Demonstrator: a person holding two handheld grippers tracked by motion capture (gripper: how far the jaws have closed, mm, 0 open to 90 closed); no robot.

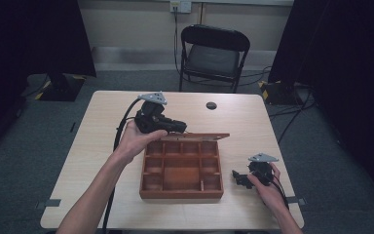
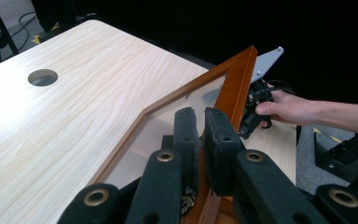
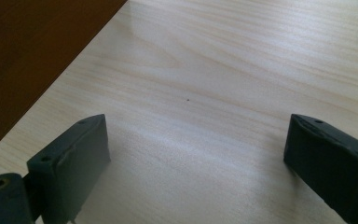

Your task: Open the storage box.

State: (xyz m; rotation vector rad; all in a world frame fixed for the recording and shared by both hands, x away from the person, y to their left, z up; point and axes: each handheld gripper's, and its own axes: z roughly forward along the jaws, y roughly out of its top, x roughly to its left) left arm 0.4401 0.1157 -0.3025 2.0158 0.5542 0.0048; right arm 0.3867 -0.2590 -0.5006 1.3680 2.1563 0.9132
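A brown wooden box (image 1: pixel 181 193) with several compartments sits in the middle of the table. Its hinged lid (image 1: pixel 200 137), a wooden frame (image 2: pixel 235 81) around a clear pane, stands raised along the box's far side. My left gripper (image 1: pixel 177 127) is at the lid's left end, and its jaws (image 2: pixel 201 116) are shut on the frame edge. To the right of the box my right gripper (image 1: pixel 237 176) rests low on the table, held by a hand and pointing towards the box. Its jaws (image 3: pixel 196 149) stand wide apart over bare wood. The box's dark side wall (image 3: pixel 28 56) is just ahead of them.
The light wooden table (image 1: pixel 102 146) has a round cable hole (image 1: pixel 211 105) near its far edge. A black folding chair (image 1: pixel 213 53) stands beyond the table. Dark curtains hang at both sides. The right gripper (image 2: pixel 256 107) sits behind the lid's corner in the left gripper view.
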